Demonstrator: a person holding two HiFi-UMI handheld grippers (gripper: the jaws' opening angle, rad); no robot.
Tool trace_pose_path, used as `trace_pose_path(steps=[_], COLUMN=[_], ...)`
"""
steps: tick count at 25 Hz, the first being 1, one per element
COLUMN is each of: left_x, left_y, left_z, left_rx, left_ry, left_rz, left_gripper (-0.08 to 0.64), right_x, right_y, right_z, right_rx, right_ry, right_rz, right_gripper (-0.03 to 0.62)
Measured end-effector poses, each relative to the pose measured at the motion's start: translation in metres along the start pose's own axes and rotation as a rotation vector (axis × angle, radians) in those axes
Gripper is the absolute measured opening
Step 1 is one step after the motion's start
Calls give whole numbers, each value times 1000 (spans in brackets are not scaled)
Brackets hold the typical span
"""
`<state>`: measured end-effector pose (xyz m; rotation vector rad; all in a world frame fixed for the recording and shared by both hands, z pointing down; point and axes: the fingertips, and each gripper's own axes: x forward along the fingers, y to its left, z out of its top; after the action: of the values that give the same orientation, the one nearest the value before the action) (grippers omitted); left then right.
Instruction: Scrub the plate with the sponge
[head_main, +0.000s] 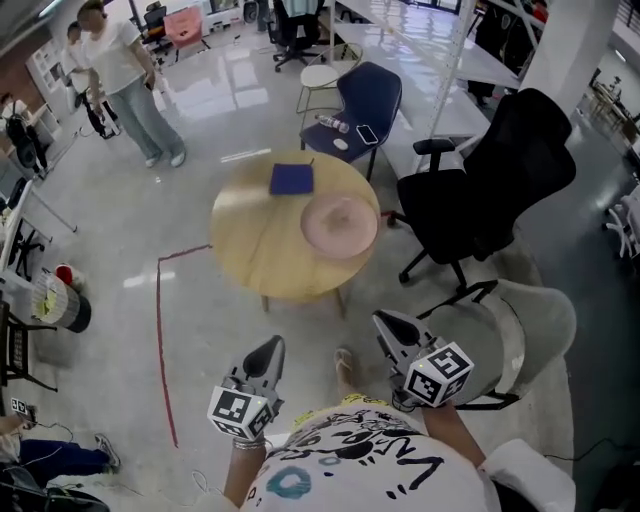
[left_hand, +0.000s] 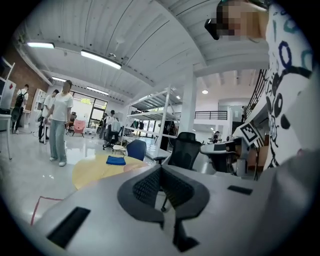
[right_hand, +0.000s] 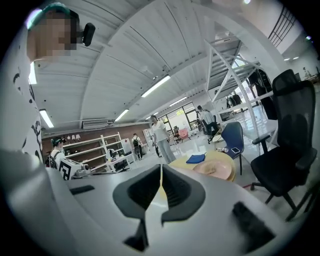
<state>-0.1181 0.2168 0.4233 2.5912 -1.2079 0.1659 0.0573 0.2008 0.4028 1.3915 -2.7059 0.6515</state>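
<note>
A pink plate (head_main: 340, 222) lies on the right half of a round wooden table (head_main: 255, 250), and a dark blue sponge (head_main: 291, 179) lies flat at the table's far edge. Both grippers hang well short of the table, above the floor. My left gripper (head_main: 270, 352) is shut and empty; my right gripper (head_main: 391, 326) is shut and empty too. The left gripper view has the sponge (left_hand: 116, 160) far ahead on the table (left_hand: 92, 172). Past the shut jaws in the right gripper view I see the plate (right_hand: 214, 168) and the sponge (right_hand: 196, 159).
A black office chair (head_main: 485, 195) stands right of the table, a blue chair (head_main: 362, 105) with a phone and bottle behind it. Red tape (head_main: 160, 330) marks the floor at left. People (head_main: 125, 75) stand far back left. A grey chair (head_main: 520, 335) is near my right side.
</note>
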Motion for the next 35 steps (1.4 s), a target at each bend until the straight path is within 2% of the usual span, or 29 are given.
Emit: trace_pose_path(steps=[12,17,24,31,35], left_x=[124,155,188,225,252], left_y=[61,75,94,138,169], left_z=[29,36,31,19,10], left_rx=[-2,-20,-29,-148,-215], left_ry=[-2,6,44,102,139], left_rz=[84,111,98,90,61], left_gripper=[15,15,15,15,17], right_x=[78,100,132,171,195], right_y=[-111,-132,-152,-177,-190], right_z=[52,63,66,69,74], right_rx=[-10,-13,-23,8,12], right_ry=[14,46,69,95,110], right_rz=[41,70,84,53,14], right_gripper=[28,28,28,28,28])
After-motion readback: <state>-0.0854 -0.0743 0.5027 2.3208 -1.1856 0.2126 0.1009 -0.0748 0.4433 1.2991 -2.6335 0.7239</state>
